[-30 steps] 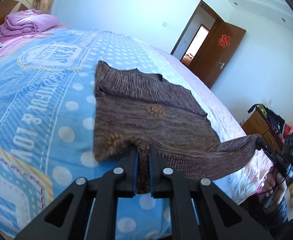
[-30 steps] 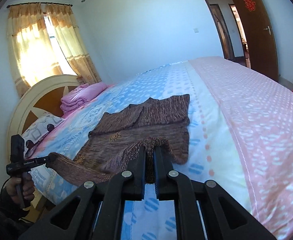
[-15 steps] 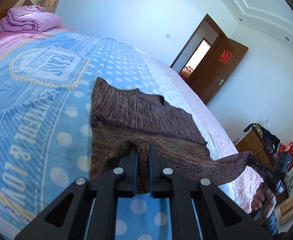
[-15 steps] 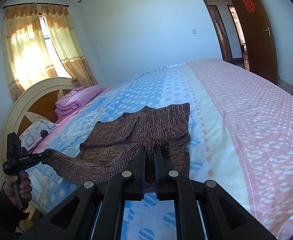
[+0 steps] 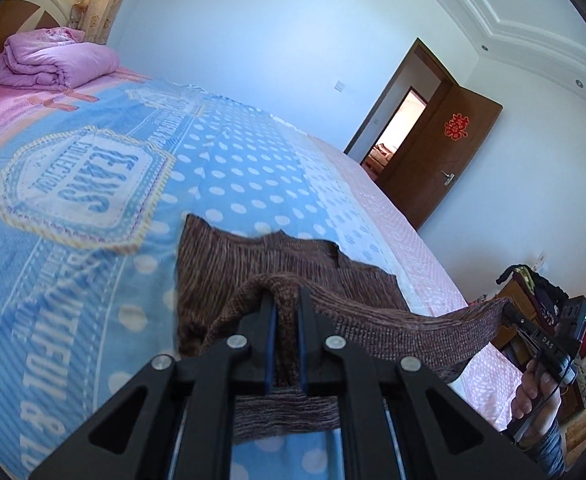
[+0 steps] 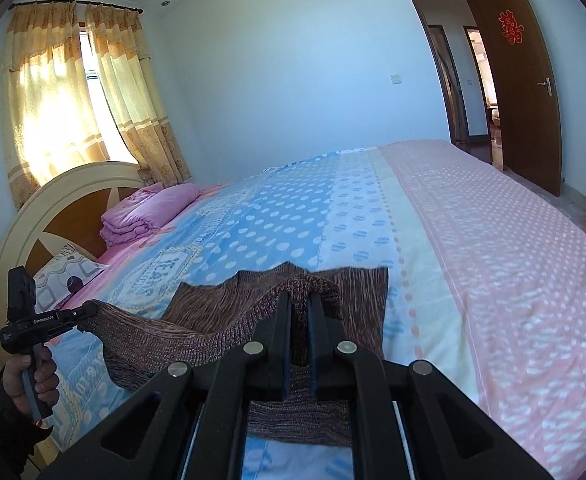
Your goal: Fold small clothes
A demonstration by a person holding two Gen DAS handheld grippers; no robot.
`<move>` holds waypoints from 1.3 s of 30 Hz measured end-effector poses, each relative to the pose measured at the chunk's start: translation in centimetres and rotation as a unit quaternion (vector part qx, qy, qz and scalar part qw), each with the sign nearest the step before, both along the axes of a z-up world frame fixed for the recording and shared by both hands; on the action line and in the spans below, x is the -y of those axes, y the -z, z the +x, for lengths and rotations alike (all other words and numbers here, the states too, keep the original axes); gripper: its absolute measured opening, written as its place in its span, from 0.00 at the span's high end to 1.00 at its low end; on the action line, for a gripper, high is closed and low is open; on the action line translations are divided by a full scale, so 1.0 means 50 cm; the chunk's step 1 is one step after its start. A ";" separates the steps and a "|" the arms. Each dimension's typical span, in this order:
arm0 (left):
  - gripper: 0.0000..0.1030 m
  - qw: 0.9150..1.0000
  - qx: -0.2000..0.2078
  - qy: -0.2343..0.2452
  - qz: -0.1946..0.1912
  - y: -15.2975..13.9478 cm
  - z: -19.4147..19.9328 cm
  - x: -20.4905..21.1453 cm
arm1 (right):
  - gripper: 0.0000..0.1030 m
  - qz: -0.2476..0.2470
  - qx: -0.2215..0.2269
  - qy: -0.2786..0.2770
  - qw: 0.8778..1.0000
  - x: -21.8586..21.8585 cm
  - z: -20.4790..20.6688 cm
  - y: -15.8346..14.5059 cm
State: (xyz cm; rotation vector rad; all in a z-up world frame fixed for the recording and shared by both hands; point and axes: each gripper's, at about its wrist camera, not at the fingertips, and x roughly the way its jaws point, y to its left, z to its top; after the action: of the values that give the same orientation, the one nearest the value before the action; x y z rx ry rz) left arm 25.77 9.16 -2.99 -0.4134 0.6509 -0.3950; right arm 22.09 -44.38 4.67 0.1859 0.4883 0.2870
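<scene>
- The brown knit sweater [image 5: 229,264] lies on the bed [image 5: 93,248] near its foot-side edge, its far part flat on the blue dotted bedspread [image 6: 277,224]; in the left wrist view it fills the lower middle, around 6 o'clock.
- Its near hem [image 5: 393,328] is lifted off the bed and stretched taut between the two grippers, hanging as a band above the flat part.
- The left gripper [image 5: 285,304] has its fingers narrowed onto one hem corner, knit bunched between the blue pads; in the right wrist view this same gripper [image 6: 87,312] sits at 9 o'clock, held by the left hand [image 6: 29,376].
- The right gripper [image 6: 299,300] is likewise pinched narrow on the other hem corner; in the left wrist view it [image 5: 511,314] appears at 4 o'clock, gripped by the right hand [image 5: 537,392].
- A folded pink quilt [image 6: 149,212] rests by the headboard [image 6: 73,196], well apart from the sweater, at 10 o'clock in the left wrist view.
- Yellow curtains [image 6: 73,92] hang behind the headboard; a brown door [image 6: 521,80] stands open at 2 o'clock in the right wrist view.
</scene>
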 end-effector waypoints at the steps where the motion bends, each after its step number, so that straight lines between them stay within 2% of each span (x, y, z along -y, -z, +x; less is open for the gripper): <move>1: 0.91 1.000 0.002 0.000 0.000 -0.002 0.009 -0.001 | 0.94 -0.002 0.000 0.001 1.000 -0.001 0.015 -0.003; 5: 0.91 1.000 -0.005 -0.002 0.013 0.010 0.062 0.006 | 0.94 -0.003 -0.017 0.005 1.000 0.000 0.072 0.008; 13: 0.91 0.998 -0.036 -0.015 0.039 0.069 0.158 0.016 | 0.94 -0.010 -0.071 0.023 0.997 -0.009 0.199 0.083; 20: 0.90 0.992 -0.088 -0.032 0.082 0.158 0.236 0.026 | 0.94 -0.068 -0.125 0.027 0.990 -0.053 0.317 0.182; 23: 0.83 0.989 -0.093 -0.037 0.112 0.165 0.230 0.036 | 0.93 -0.082 -0.153 0.029 0.984 -0.052 0.351 0.223; 24: 0.74 0.987 -0.085 -0.044 0.129 0.159 0.217 0.036 | 0.86 -0.093 -0.151 0.039 0.983 -0.048 0.351 0.228; 25: 0.58 0.986 -0.074 -0.047 0.142 0.152 0.201 0.035 | 0.69 -0.096 -0.148 0.041 0.983 -0.043 0.343 0.230; 26: 0.46 0.985 -0.060 -0.049 0.155 0.145 0.185 0.032 | 0.56 -0.092 -0.149 0.033 0.984 -0.040 0.335 0.229; 27: 0.24 0.983 -0.051 -0.053 0.166 0.141 0.176 0.030 | 0.33 -0.088 -0.150 0.026 0.984 -0.040 0.326 0.226; 28: 0.15 0.980 -0.034 -0.060 0.184 0.134 0.157 0.029 | 0.28 -0.087 -0.151 0.015 0.985 -0.043 0.311 0.224; 29: 0.13 0.977 -0.015 -0.056 0.204 0.128 0.137 0.033 | 0.28 -0.097 -0.153 0.002 0.983 -0.053 0.298 0.223; 31: 0.10 0.969 -0.005 -0.028 0.244 0.134 0.122 0.051 | 0.28 -0.149 -0.156 -0.025 0.976 -0.089 0.273 0.227; 32: 0.10 0.957 -0.006 -0.012 0.289 0.146 0.117 0.073 | 0.28 -0.185 -0.159 -0.044 0.969 -0.115 0.262 0.235; 33: 0.10 0.948 -0.006 -0.009 0.318 0.153 0.121 0.086 | 0.28 -0.216 -0.163 -0.057 0.961 -0.137 0.258 0.246; 35: 0.10 0.920 0.010 -0.002 0.392 0.173 0.131 0.127 | 0.28 -0.297 -0.154 -0.065 0.940 -0.187 0.258 0.270; 37: 0.10 0.907 0.012 -0.011 0.420 0.176 0.157 0.150 | 0.28 -0.332 -0.137 -0.064 0.931 -0.211 0.274 0.272; 39: 0.09 0.901 0.022 -0.014 0.434 0.171 0.183 0.165 | 0.28 -0.339 -0.136 -0.061 0.929 -0.225 0.315 0.261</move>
State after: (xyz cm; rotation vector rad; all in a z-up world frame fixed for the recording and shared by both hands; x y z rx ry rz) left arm 34.92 0.89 -11.55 0.4385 0.7091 -0.0552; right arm 37.84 -33.15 -8.37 -0.4883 0.8480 0.1992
